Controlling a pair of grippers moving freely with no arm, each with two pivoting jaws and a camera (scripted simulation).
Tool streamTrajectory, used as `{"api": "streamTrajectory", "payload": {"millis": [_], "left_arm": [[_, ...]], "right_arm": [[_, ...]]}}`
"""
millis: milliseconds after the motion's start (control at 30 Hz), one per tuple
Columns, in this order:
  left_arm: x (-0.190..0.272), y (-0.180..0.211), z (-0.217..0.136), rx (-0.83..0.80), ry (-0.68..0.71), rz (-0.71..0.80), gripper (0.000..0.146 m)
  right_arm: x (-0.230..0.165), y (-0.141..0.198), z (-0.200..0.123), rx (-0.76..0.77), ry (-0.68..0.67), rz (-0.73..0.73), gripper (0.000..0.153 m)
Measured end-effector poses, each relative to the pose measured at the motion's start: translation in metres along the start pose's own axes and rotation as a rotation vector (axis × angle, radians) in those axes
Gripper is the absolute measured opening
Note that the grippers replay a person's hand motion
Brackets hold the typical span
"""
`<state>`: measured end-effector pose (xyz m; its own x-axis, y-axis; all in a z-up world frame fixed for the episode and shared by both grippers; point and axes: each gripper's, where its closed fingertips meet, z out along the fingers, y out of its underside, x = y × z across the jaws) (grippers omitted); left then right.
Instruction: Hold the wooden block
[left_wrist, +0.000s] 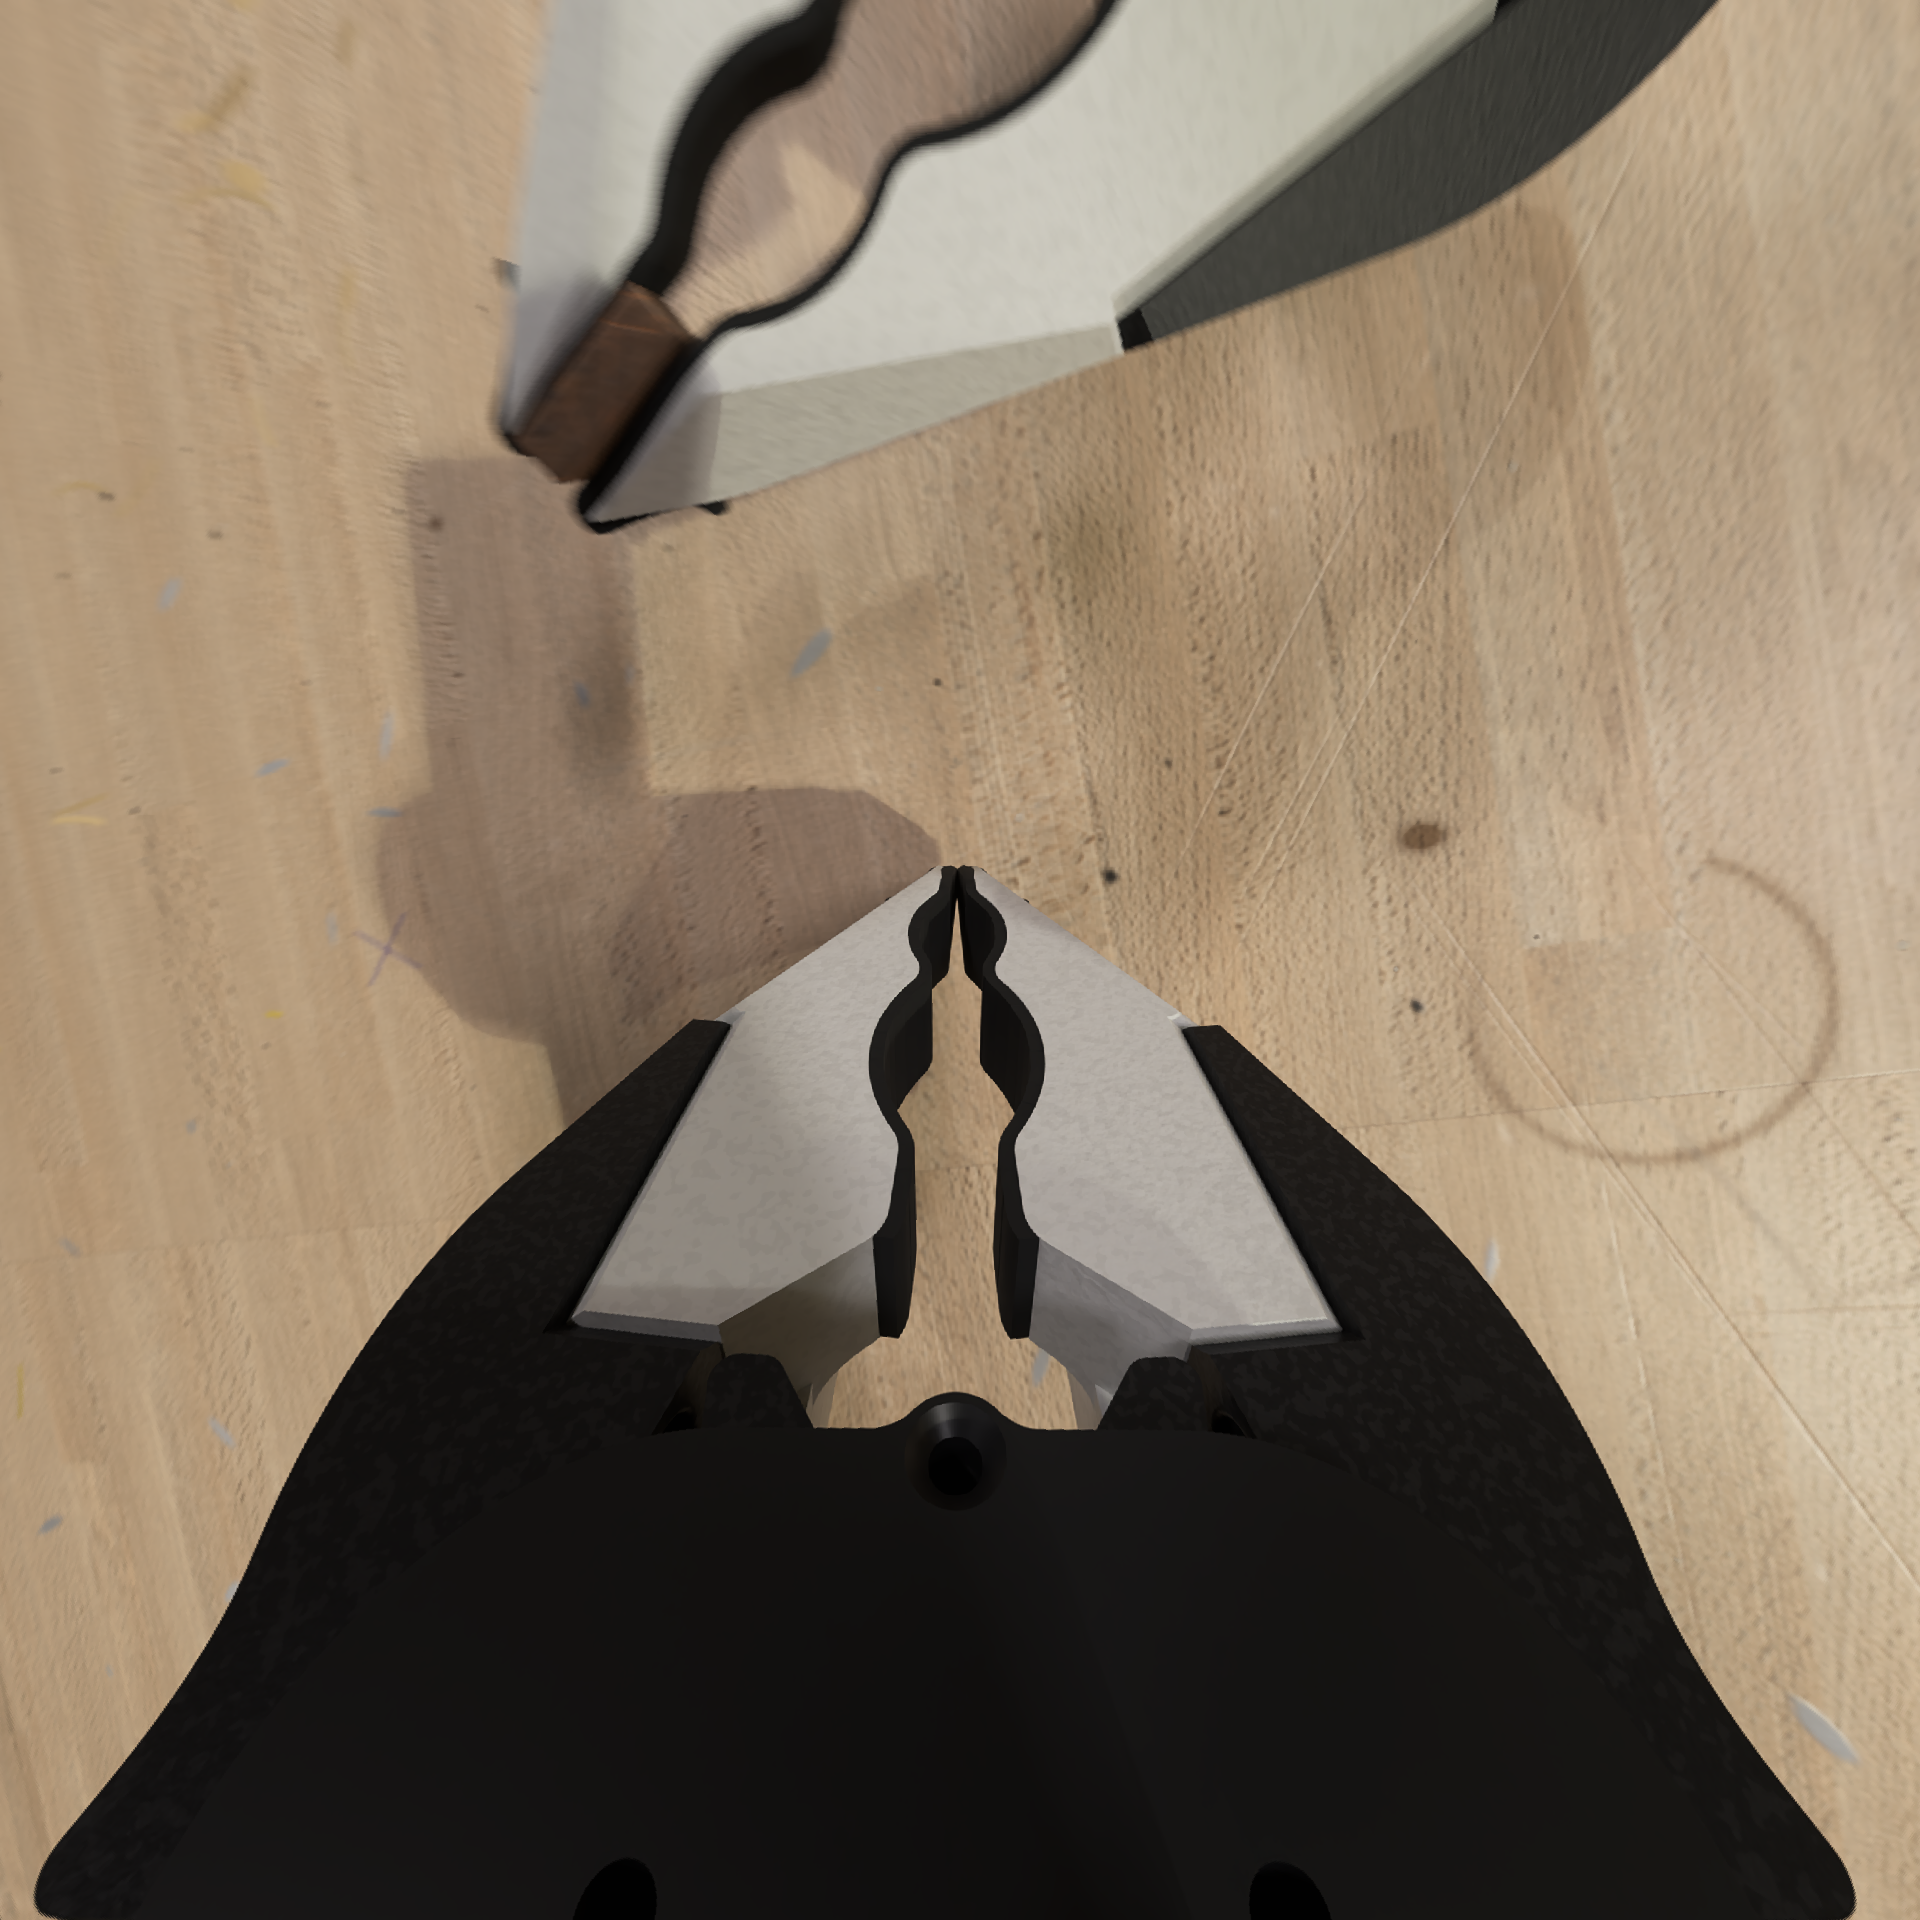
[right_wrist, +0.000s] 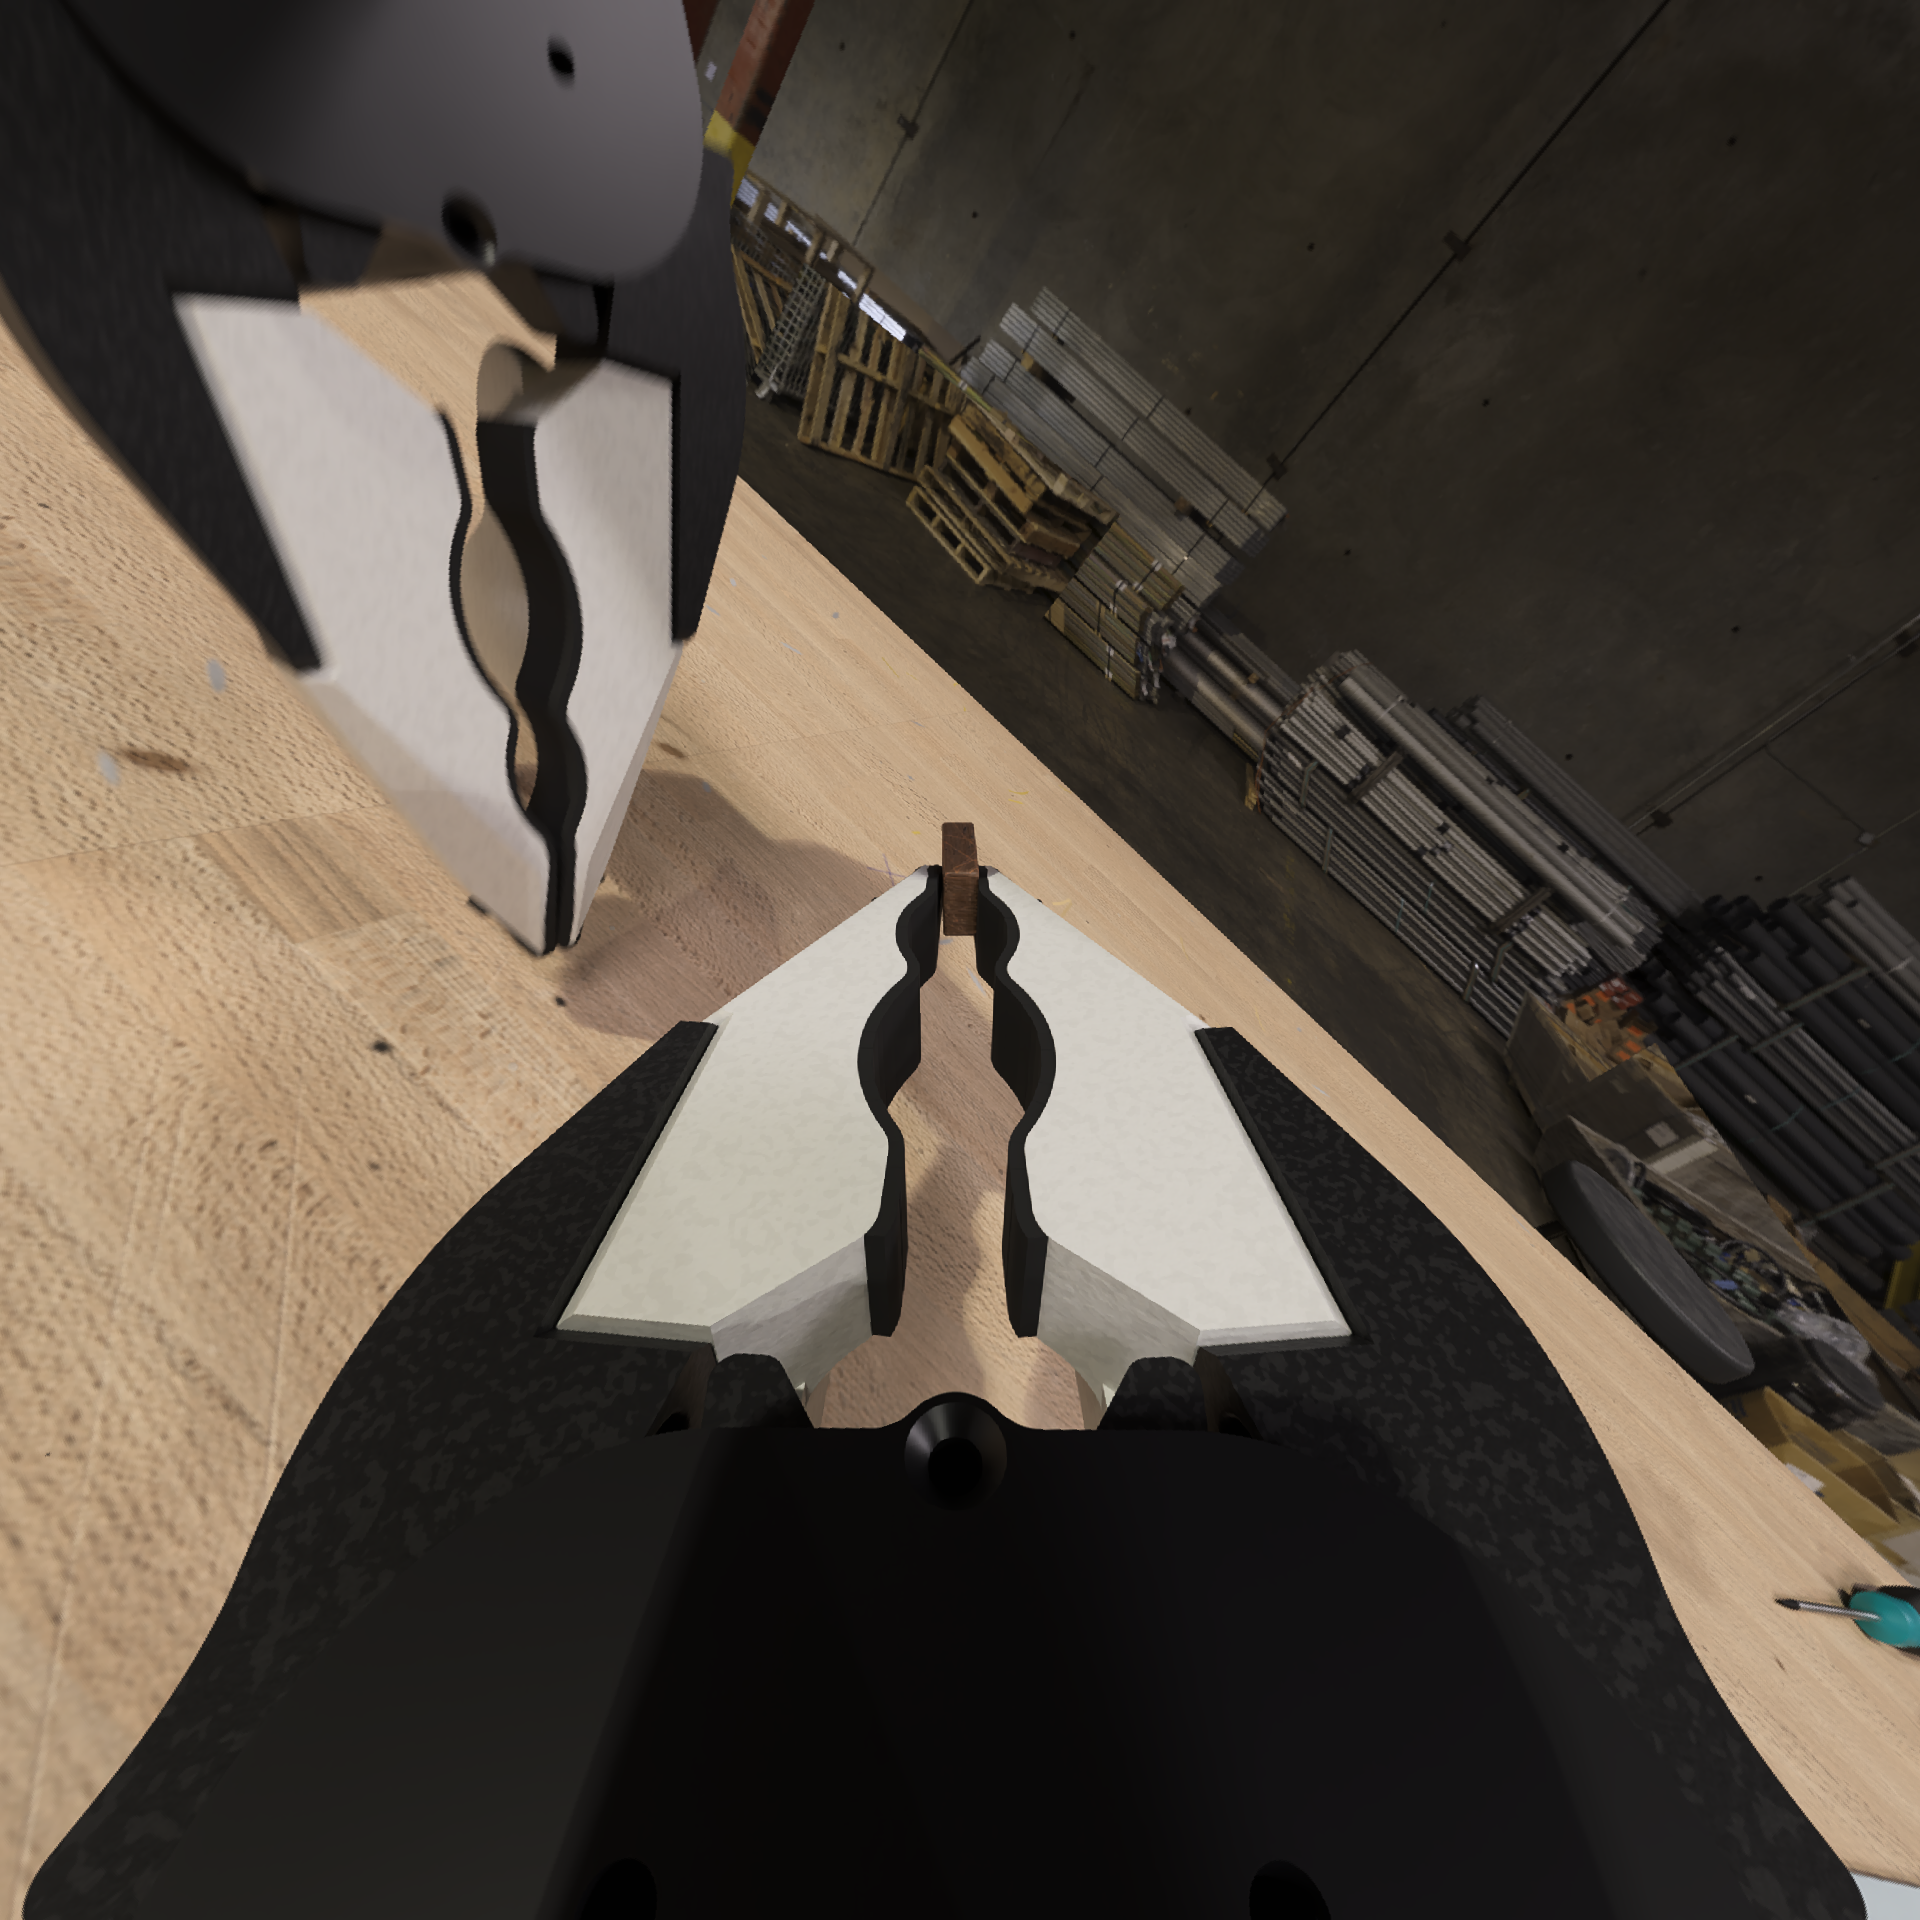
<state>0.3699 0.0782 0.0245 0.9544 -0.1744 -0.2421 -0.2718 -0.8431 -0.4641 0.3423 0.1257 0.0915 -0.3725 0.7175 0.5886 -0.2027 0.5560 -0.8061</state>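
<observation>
Wooden block (right_wrist: 958, 878) in right gripper (right_wrist: 958, 883), apparently pinched

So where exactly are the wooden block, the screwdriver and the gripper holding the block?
wooden block (right_wrist: 958, 878), right wrist view, on its brown face between the fingertips.
screwdriver (right_wrist: 1886, 1617), right wrist view, on its teal handle.
right gripper (right_wrist: 958, 904), right wrist view, midway between its fingertips.
</observation>
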Motion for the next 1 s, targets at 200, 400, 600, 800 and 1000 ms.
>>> {"api": "streamTrajectory", "payload": {"millis": [200,400,600,800,1000], "left_arm": [[-0.021,-0.014,-0.046,0.164,-0.09,-0.112,0.0],[-0.013,-0.011,-0.052,0.223,-0.014,-0.222,0.0],[-0.017,0.014,-0.023,-0.012,-0.147,-0.099,0.0],[-0.002,0.009,-0.037,0.156,-0.113,-0.185,0.0],[0.008,0.038,-0.034,-0.025,-0.175,-0.298,0.012]], "right_arm": [[0.0,0.0,-0.001,0.004,0.002,0.005,0.005],[-0.001,-0.002,-0.001,0.007,0.003,0.003,0.005],[-0.008,-0.009,0.0,0.058,-0.051,-0.012,0.005],[-0.009,-0.01,0.001,0.059,-0.078,-0.011,0.005],[-0.012,-0.014,0.001,0.071,-0.099,-0.015,0.005]]}}
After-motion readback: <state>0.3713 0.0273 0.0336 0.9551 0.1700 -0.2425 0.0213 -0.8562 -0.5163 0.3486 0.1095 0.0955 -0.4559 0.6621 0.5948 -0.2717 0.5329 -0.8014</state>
